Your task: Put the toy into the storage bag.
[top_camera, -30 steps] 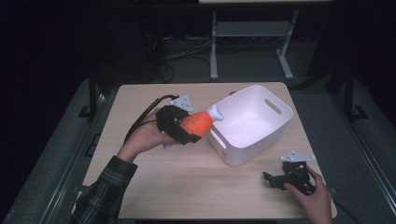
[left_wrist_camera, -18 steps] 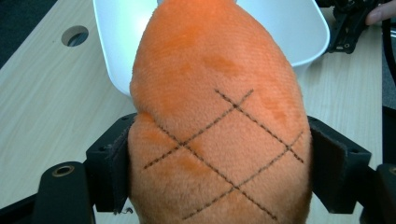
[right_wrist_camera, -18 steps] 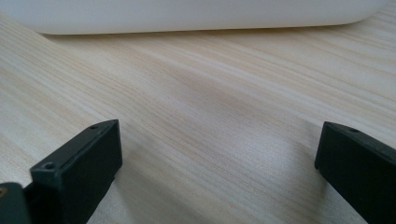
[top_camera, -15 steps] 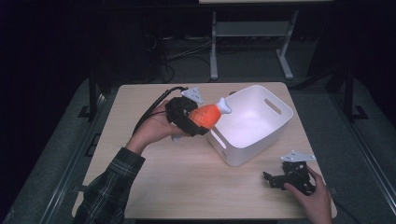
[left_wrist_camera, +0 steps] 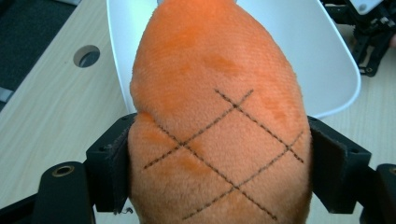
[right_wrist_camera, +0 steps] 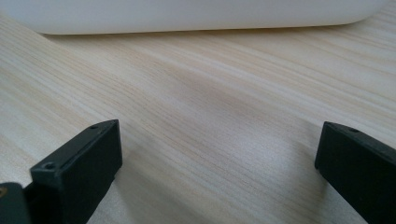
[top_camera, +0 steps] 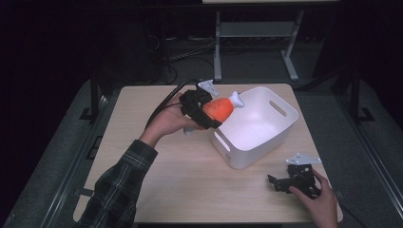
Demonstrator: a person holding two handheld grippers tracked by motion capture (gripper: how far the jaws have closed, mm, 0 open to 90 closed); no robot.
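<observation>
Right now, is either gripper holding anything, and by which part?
The left gripper holds the orange plush drumstick, jaws clamped on its fat body, white bone end over the white bin. The right gripper holds nothing.

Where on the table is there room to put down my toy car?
The table has bare wood along its front edge, between the sleeve and the right gripper, and at the back left corner. It is crowded where the left gripper holds the orange plush over the bin.
</observation>
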